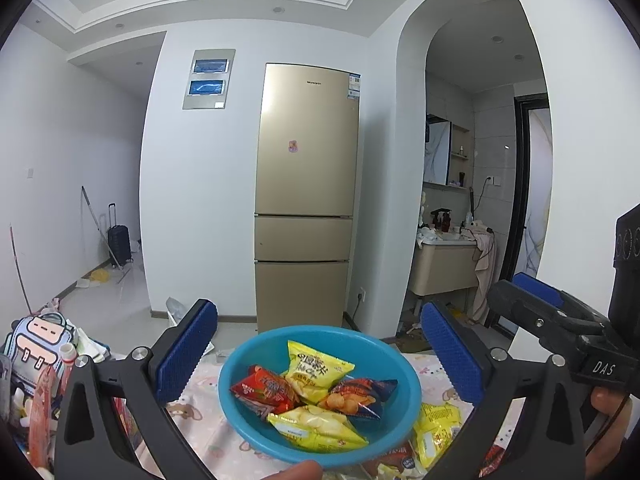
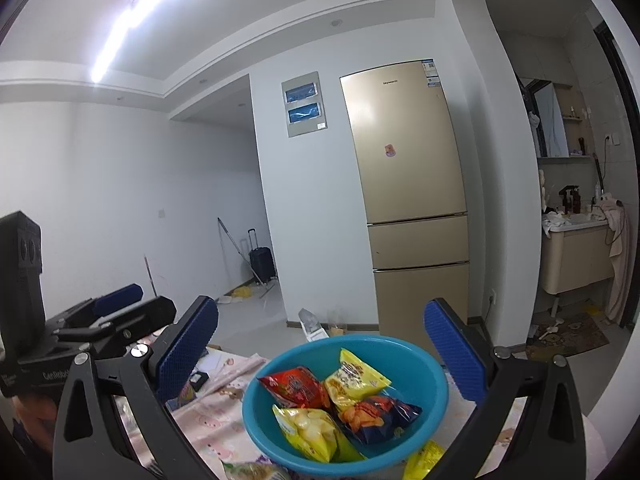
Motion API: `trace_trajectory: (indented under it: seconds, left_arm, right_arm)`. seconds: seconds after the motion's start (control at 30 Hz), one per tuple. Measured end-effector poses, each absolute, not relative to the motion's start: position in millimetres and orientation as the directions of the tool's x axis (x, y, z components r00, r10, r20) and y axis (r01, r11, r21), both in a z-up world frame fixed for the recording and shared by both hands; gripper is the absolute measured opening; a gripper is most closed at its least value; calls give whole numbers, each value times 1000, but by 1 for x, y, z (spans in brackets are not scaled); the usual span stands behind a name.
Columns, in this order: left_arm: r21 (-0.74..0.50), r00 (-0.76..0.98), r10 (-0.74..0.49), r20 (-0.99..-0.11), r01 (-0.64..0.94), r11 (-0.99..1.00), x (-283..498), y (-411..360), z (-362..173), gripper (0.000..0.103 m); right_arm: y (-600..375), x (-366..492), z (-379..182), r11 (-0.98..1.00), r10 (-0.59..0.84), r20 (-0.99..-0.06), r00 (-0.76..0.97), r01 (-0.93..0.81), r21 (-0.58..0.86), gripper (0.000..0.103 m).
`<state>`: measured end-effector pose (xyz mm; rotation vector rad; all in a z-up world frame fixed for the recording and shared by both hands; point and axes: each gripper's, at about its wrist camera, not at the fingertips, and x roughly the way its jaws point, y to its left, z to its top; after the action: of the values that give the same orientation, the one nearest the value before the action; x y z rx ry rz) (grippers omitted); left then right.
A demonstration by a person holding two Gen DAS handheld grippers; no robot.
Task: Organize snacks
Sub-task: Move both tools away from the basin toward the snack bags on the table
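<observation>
A blue plastic bowl sits on a table with a pink cartoon cloth. It holds several snack packets: a red one, two yellow ones and a dark blue one. The bowl also shows in the right wrist view. My left gripper is open and empty, raised above the bowl. My right gripper is open and empty, also above the bowl. More yellow packets lie on the cloth right of the bowl.
A cartoon backpack and clutter crowd the table's left end. A gold fridge stands behind the table against the wall. A bathroom sink shows through the arch on the right. A dark suitcase stands far left.
</observation>
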<state>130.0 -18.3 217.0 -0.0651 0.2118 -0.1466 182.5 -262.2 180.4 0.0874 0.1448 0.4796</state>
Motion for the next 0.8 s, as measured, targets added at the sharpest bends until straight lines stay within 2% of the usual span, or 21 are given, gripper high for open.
trace_trajectory:
  seconds: [0.23, 0.37, 0.53, 0.67, 0.8]
  left_arm:
    - [-77, 947, -143, -288, 126, 989, 124, -22, 189, 103]
    - [-71, 945, -135, -299, 120, 990, 119, -20, 177, 103]
    - [-85, 934, -143, -328, 121, 989, 119, -17, 159, 103]
    - [-79, 920, -167, -353, 149, 986, 118, -20, 137, 103]
    - [-36, 906, -131, -401, 128, 991, 128, -25, 107, 103]
  right_arm:
    - [-272, 171, 169, 887, 460, -139, 877, -446, 122, 103]
    - [-278, 164, 157, 895, 445, -150, 883, -434, 101, 103]
    - [-292, 160, 131, 891, 453, -155, 878, -440, 108, 103]
    - [-299, 157, 111, 910, 413, -182, 892, -414, 37, 103]
    - [-313, 156, 91, 908, 417, -204, 886, -416, 52, 103]
